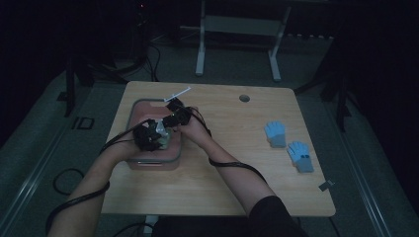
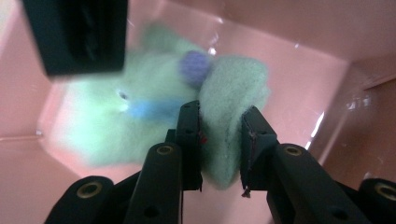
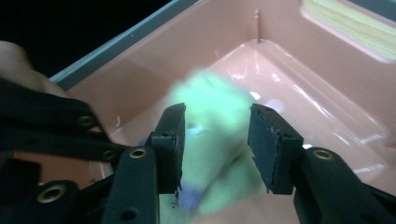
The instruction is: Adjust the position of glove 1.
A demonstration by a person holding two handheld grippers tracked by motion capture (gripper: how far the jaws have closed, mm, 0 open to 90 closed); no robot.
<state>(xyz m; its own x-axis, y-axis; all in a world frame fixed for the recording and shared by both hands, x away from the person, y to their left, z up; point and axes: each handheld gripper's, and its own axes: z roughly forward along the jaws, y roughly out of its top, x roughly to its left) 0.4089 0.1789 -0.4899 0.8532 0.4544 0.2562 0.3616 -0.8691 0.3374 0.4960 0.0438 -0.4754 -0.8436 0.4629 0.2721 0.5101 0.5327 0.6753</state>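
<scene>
A pale green glove with a purple fingertip and a blue mark hangs inside a pink bin at the table's left. My left gripper is shut on the glove's thick folded edge, both pads pressing into the fabric. In the high view my left gripper and my right gripper are close together over the bin. My right gripper stands open, with the blurred glove lying between its jaws; I see no pad pressing on it. One jaw of that gripper shows as a black block above the glove.
The pink bin wall rises close around both grippers. Two blue gloves lie on the wooden table to the right. A white strip lies behind the bin, and a round hole sits near the far edge.
</scene>
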